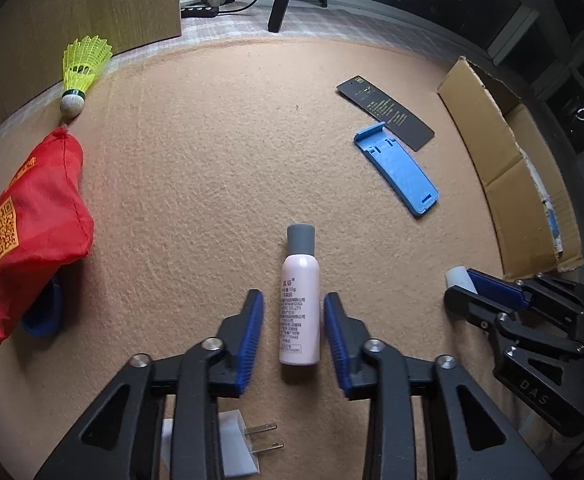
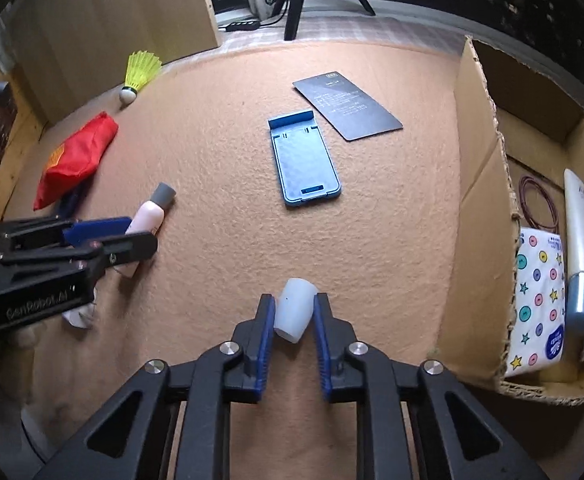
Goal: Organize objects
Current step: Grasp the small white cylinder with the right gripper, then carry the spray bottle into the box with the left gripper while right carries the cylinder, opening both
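Straddling a small pale-pink plastic bottle with a grey cap point(image 1: 299, 300), the left gripper point(image 1: 293, 336) has its blue-padded fingers point(image 1: 252, 332) spread apart, one on each side of the bottle with a gap at both sides, so nothing is clamped. The bottle lies flat on the tan felt mat point(image 1: 212, 160), cap pointing away from the gripper. A white two-pin wall plug point(image 1: 248, 446) lies on the mat beneath the left gripper's linkage.

The right gripper point(image 2: 293, 316) is pinched on a small white translucent plastic cap point(image 2: 295, 308), both blue pads pressing its sides, just above the mat. To its right stands an open brown cardboard box point(image 2: 479, 208), holding a star-patterned tissue pack point(image 2: 537, 296), a white tube with a blue cap point(image 2: 581, 248) and a dark red wire loop point(image 2: 537, 204).

Farther out on the mat lie a blue plastic phone stand point(image 2: 305, 160) and, just beyond it, a flat black card point(image 2: 345, 104). At the left edge sit a red fabric pouch point(image 1: 36, 232) and a yellow shuttlecock point(image 1: 80, 72).
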The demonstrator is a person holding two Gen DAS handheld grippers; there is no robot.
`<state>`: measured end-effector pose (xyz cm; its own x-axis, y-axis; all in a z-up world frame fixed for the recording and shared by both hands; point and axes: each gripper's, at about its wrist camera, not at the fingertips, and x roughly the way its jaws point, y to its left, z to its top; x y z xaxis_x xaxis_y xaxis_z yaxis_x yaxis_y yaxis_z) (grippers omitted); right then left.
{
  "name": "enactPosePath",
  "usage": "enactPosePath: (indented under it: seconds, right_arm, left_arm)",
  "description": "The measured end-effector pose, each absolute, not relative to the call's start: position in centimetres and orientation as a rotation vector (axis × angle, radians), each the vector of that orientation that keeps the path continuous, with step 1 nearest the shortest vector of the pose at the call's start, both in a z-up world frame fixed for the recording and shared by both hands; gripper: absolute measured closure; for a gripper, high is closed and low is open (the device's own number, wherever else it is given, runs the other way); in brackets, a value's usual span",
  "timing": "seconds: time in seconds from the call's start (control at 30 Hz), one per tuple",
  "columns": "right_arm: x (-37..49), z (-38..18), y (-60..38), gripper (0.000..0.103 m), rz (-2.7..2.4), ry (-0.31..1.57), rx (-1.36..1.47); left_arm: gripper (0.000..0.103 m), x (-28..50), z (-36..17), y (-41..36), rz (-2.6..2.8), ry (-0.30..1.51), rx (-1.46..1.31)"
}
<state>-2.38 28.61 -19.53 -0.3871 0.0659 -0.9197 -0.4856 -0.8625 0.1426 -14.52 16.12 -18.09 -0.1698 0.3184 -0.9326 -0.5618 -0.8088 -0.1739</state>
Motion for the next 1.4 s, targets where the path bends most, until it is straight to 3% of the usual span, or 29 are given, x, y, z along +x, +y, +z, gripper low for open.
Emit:
enactPosePath:
  seconds: [0.03, 0.33, 0.7, 1.4]
  right_arm:
    - [-2.3, -19.5, 28.8, 0.089, 2.301, 0.573, -1.492]
    - [-0.7, -16.7, 29.1, 0.093, 2.382, 0.646, -1.408]
    - [3.0, -10.5, 32.3, 0.093, 2.447, 0.648, -1.229]
    - [10.1, -9.4, 40.5, 0.093, 2.356, 0.628, -1.142]
  left_arm:
    - [0.082, -14.5, -18.1, 16.1, 2.023, 0.285, -1.532]
    - [0.082, -14.7, -17.4, 15.4, 2.021, 0.195, -1.533]
    - [0.082, -13.3, -12.2, 16.9, 2.046, 0.121, -1.41]
    - [0.082, -6.2, -9.0, 33.8, 1.882, 0.195, -1.237]
